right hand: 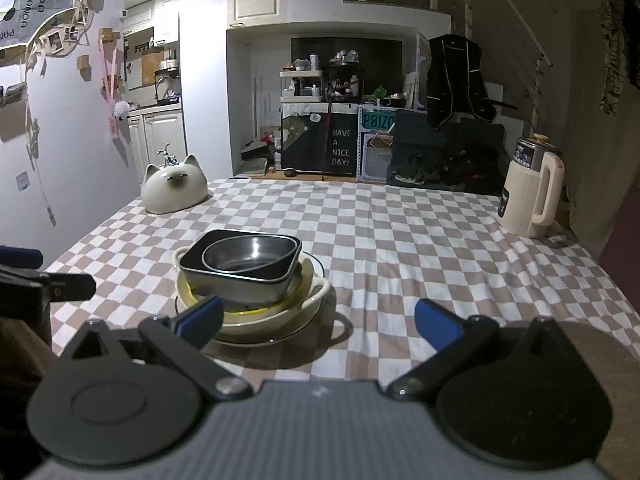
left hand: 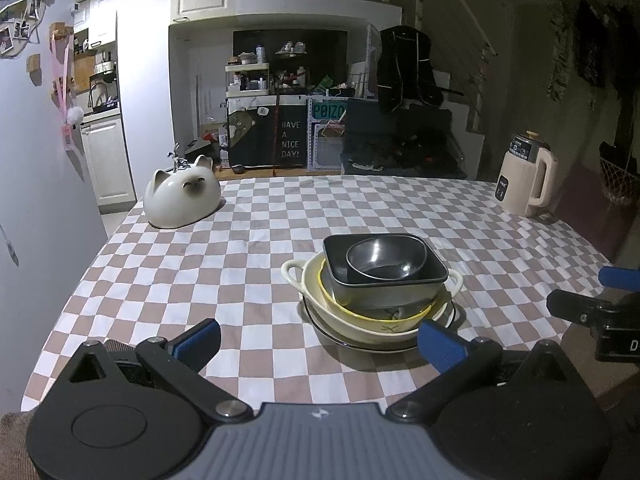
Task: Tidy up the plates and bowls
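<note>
One stack of dishes stands on the checkered table. A round dark bowl (left hand: 386, 258) (right hand: 250, 254) nests in a dark square bowl (left hand: 400, 288) (right hand: 240, 280), inside a yellow-rimmed bowl (left hand: 384, 314), inside a cream two-handled bowl (left hand: 360, 326) (right hand: 288, 312), on a dark-rimmed plate (left hand: 360, 342) (right hand: 304, 330). My left gripper (left hand: 320, 342) is open just in front of the stack, holding nothing. My right gripper (right hand: 320, 322) is open too, with its left finger (right hand: 200, 316) before the stack and nothing between its fingers.
A white cat-shaped ceramic (left hand: 182, 196) (right hand: 174, 190) sits at the table's far left corner. A cream electric kettle (left hand: 526, 174) (right hand: 532, 188) stands at the far right. The other gripper (left hand: 604, 304) (right hand: 36, 280) shows at each view's edge. Shelves and clutter lie beyond the table.
</note>
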Motion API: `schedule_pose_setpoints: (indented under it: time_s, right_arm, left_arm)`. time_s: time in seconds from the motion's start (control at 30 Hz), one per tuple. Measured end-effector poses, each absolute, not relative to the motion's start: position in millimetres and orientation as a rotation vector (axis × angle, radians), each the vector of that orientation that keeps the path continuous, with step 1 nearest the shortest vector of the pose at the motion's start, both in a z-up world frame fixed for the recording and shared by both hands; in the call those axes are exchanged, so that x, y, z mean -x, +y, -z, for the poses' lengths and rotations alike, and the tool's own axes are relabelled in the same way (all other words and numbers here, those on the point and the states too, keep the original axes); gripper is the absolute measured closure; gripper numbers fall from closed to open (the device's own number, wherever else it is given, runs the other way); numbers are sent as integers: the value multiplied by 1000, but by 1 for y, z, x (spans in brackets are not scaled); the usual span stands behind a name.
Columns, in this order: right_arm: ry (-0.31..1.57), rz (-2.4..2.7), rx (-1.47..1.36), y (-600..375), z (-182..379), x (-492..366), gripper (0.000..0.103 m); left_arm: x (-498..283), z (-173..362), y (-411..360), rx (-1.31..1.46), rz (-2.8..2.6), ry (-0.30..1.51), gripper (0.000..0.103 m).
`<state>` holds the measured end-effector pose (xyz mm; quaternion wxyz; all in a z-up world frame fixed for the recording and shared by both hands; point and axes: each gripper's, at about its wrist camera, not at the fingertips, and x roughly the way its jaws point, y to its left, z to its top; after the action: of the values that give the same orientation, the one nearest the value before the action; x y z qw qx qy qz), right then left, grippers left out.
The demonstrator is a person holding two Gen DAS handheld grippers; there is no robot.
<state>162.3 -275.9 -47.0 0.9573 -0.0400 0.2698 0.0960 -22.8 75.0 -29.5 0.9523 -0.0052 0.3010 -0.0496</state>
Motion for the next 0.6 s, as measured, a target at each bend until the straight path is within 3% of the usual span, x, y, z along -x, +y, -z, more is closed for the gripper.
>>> schedule_pose_setpoints:
  time_s: [0.6]
  right_arm:
    - [553,-196,86,-276,48,-163,1]
  left_arm:
    - [22,30,74,4,102,620,0]
